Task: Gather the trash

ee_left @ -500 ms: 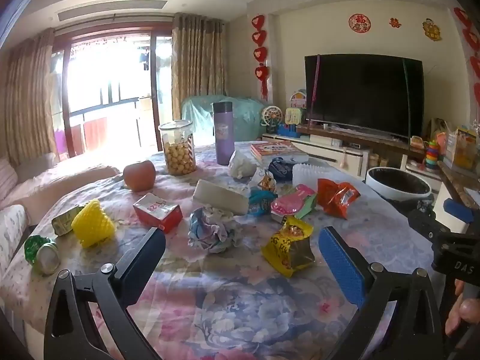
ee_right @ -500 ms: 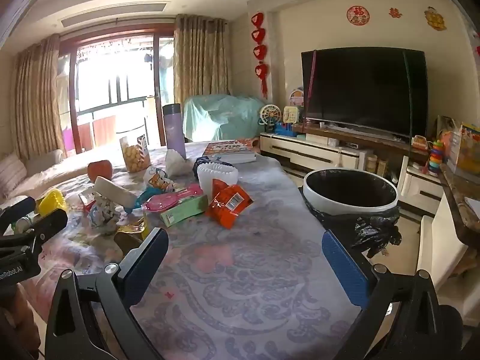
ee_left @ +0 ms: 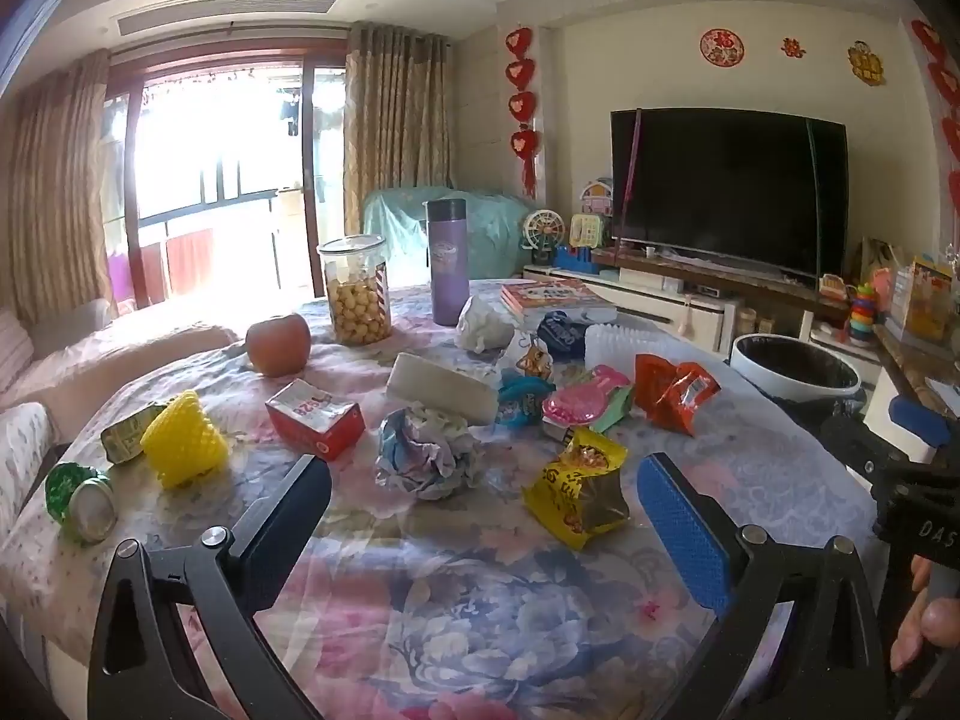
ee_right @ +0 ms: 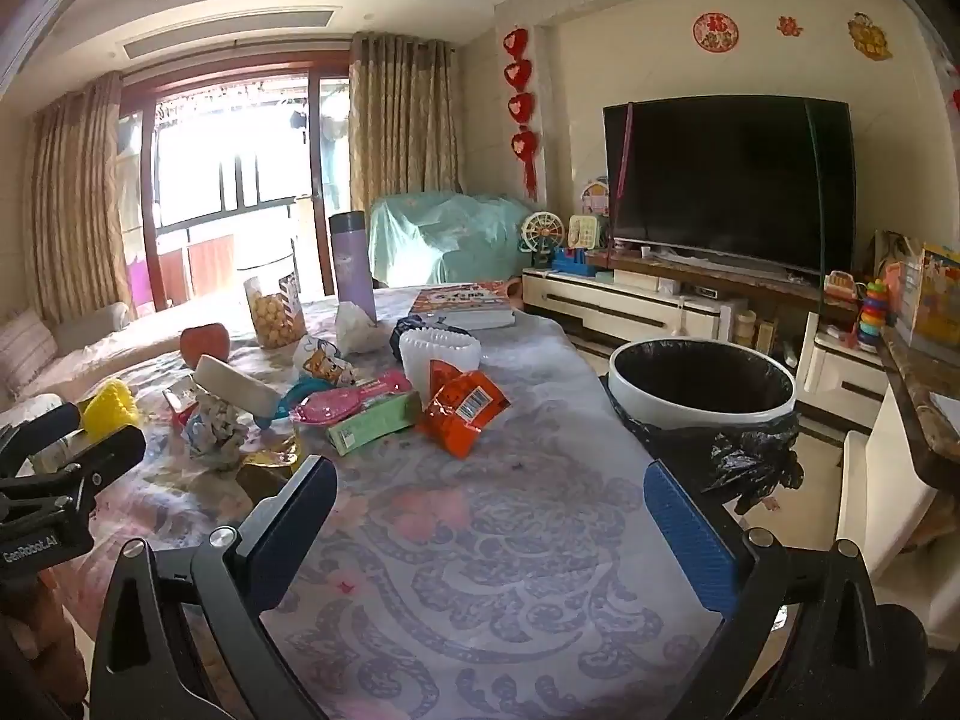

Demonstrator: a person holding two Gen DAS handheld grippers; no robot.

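A table [ee_left: 480, 630] covered by a flowered cloth is shown from both wrist views. The left gripper [ee_left: 483, 516] is held above the near edge with its jaws spread wide and nothing between them; the right gripper [ee_right: 489, 516] is likewise spread wide and empty, over a bare stretch of cloth.

The trash is scattered across the middle of the table — a crumpled paper ball [ee_left: 429, 453], a yellow snack wrapper [ee_left: 579, 489] just beside it, an orange packet [ee_left: 675, 390], a pink wrapper [ee_left: 585, 399], a red carton [ee_left: 315, 426], a yellow foam net [ee_left: 183, 438], and a green can [ee_left: 81, 495] lying on its side near the left edge. In the right wrist view a green box [ee_right: 375, 423] is seen touching the orange packet [ee_right: 462, 411].

Things that are not trash stand among and behind the litter: an apple [ee_left: 279, 343], a jar of round snacks [ee_left: 356, 294], a purple flask [ee_left: 447, 261], and books [ee_left: 555, 297] at the far end.

A white bin [ee_right: 702, 384] lined with a black bag is placed beside the table's right edge, just ahead of the right gripper. Behind it a television [ee_right: 729, 180] is mounted over a low cabinet.
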